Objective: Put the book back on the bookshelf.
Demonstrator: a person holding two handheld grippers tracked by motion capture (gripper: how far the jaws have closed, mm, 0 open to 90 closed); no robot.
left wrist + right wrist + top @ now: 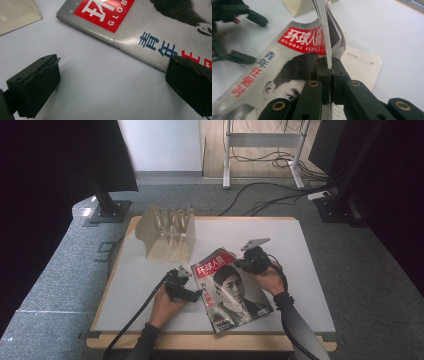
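Note:
A magazine with a red title block and a portrait cover lies askew on the white table. My right gripper is shut on its far right edge. In the right gripper view the jaws pinch a thin stack of pages edge-on, raised off the table. A white page lies flat beneath it. My left gripper stands open at the magazine's spine side. In the left gripper view the open jaws frame bare table, the right one over the magazine near its spine. The right gripper view shows the left gripper beyond the cover.
A beige slotted rack stands at the table's back left, just behind the magazine; its base shows in the left gripper view. Black stand bases and cables sit on the floor behind the table.

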